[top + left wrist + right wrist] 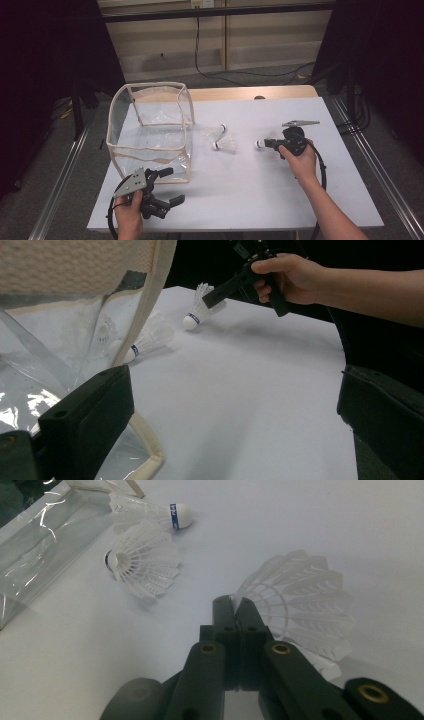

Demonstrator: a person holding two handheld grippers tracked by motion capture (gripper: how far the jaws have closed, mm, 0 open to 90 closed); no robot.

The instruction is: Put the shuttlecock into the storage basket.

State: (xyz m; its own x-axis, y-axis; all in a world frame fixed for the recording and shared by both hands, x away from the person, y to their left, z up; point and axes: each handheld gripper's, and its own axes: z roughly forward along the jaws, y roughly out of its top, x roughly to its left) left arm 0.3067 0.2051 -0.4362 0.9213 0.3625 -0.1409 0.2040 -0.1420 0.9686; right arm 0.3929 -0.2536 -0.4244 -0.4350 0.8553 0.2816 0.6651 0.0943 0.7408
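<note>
My right gripper (267, 144) is shut on the feather rim of a white shuttlecock (300, 605), at the table's centre right. Its cork (258, 145) points left, toward the bag. In the left gripper view that shuttlecock (192, 319) hangs from the right gripper (215, 296), cork down, close above the table. Two more shuttlecocks (220, 134) (229, 146) lie side by side in the middle of the table, also seen in the right gripper view (150, 512) (142, 560). My left gripper (172, 186) is open and empty at the front left, beside the bag's near corner.
A clear plastic cube bag with cream trim (150, 130) stands open-topped on the left half of the white table (250, 190). Its near edge (150, 305) is close to my left gripper's jaw. Cables trail from both grippers toward the front edge.
</note>
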